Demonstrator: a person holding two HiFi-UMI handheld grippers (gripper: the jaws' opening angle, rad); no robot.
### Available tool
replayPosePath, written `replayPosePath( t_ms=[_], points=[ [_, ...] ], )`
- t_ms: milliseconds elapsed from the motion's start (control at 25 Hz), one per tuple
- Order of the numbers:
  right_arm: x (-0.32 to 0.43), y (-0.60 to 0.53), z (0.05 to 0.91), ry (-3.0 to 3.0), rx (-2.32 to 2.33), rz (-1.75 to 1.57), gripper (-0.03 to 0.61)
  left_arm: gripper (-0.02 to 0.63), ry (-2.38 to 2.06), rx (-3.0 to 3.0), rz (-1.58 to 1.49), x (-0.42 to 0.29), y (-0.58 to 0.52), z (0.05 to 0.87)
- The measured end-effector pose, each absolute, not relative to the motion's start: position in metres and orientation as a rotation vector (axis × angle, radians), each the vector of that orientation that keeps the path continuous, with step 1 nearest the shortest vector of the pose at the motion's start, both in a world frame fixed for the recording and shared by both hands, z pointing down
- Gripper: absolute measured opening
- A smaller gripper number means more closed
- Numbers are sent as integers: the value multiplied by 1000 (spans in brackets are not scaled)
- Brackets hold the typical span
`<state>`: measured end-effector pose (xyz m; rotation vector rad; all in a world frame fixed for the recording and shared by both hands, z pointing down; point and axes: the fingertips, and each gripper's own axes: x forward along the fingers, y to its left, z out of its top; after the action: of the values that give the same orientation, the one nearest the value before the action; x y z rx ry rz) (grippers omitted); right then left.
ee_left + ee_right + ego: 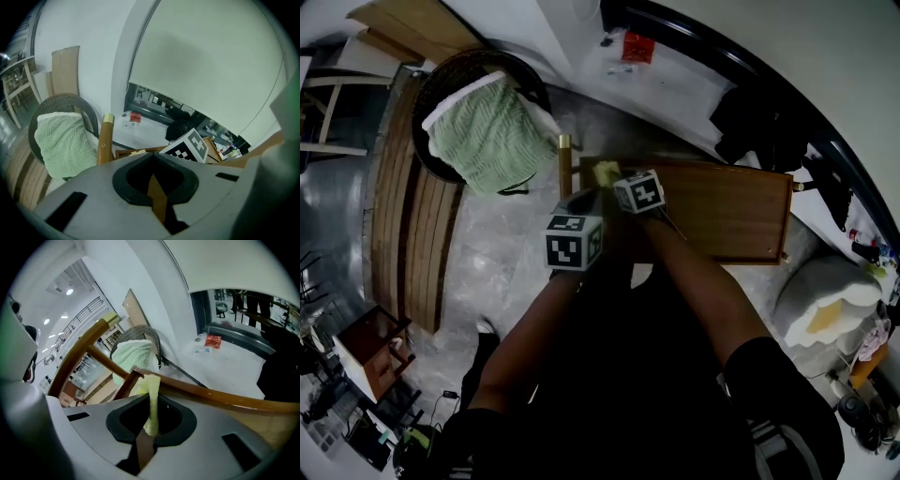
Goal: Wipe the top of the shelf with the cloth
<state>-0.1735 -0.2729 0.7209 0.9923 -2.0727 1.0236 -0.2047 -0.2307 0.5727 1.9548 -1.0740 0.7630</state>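
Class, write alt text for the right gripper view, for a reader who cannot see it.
The right gripper is shut on a yellow cloth, which runs up to a corner of the wooden shelf. Behind stands a wicker chair with a green cushion.

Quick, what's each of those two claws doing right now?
Left gripper: shut, nothing held.
Right gripper: shut on the yellow cloth.
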Motion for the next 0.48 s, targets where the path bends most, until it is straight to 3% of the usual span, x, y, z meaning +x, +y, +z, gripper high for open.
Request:
replayPosePath(
  t_ms=[480],
  points=[
    [-74,-262,719,-2008,1008,982,40,11,-1028,1877,796,-123,-213,624]
  ],
)
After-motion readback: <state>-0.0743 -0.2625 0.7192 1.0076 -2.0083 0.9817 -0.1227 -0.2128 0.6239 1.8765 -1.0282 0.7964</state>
